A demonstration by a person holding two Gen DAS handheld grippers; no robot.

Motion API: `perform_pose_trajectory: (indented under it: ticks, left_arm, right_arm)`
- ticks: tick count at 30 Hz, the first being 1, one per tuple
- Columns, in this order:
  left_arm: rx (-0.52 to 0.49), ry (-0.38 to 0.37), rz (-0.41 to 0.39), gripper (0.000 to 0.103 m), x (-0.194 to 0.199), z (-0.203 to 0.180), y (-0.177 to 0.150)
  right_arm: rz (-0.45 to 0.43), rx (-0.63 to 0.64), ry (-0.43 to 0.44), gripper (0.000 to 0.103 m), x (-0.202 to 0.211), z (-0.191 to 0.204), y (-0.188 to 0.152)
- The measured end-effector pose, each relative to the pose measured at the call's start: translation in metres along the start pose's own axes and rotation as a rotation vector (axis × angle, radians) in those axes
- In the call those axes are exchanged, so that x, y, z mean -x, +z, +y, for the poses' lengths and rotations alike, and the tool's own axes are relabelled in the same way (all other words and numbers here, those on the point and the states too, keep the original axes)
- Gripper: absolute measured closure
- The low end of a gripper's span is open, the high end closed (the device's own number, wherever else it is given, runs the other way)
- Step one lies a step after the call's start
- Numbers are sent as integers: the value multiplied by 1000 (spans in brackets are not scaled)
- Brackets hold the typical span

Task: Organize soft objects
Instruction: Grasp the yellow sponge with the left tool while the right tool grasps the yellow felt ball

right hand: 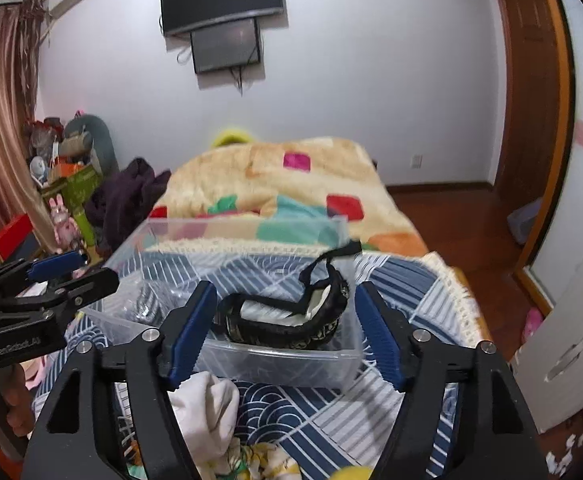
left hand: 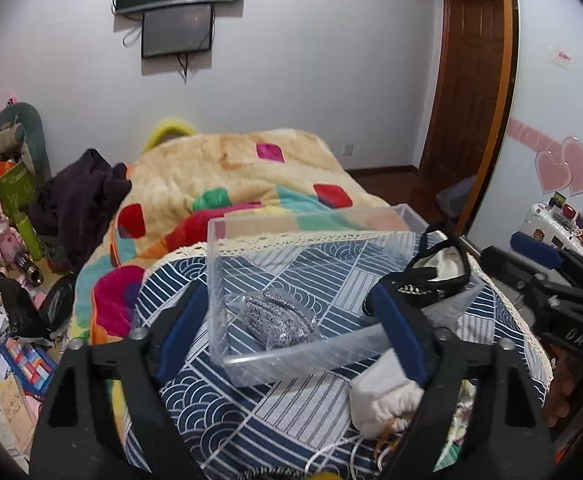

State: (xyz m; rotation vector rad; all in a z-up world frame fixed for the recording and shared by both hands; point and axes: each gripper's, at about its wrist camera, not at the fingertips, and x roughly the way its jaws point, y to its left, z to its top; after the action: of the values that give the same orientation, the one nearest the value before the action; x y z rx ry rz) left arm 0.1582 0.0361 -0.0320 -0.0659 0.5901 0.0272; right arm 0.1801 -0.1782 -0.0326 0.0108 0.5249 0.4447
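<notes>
Now the right claw (right hand: 285, 334) is wide open and holds nothing; the black pouch (right hand: 287, 318) lies in the box (right hand: 275, 362) between its fingers. The left claw (left hand: 291, 330) is open and empty too. Next looks like the white cloth (right hand: 205, 412), just before the box wall, with free room above.

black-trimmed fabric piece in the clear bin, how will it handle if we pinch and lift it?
Probably floppy: the black-trimmed fabric piece slumps in the clear bin, one strap draped over the far wall. A lift would likely let it hang, and the strap may snag the rim. It looks light. The bin itself may slide on the patterned cloth.
</notes>
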Motion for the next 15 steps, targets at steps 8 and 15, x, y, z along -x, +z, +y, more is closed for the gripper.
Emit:
perform_pose_trajectory:
  ticks: [8,15]
  left_arm:
    - [15,1,-19,3,31,0,-31]
    - [58,-21,60,3,29,4,-76]
  right_arm:
    - [-67,1,-26,21,35,-7,-10]
    - [5,17,-52,21,36,-14,-39]
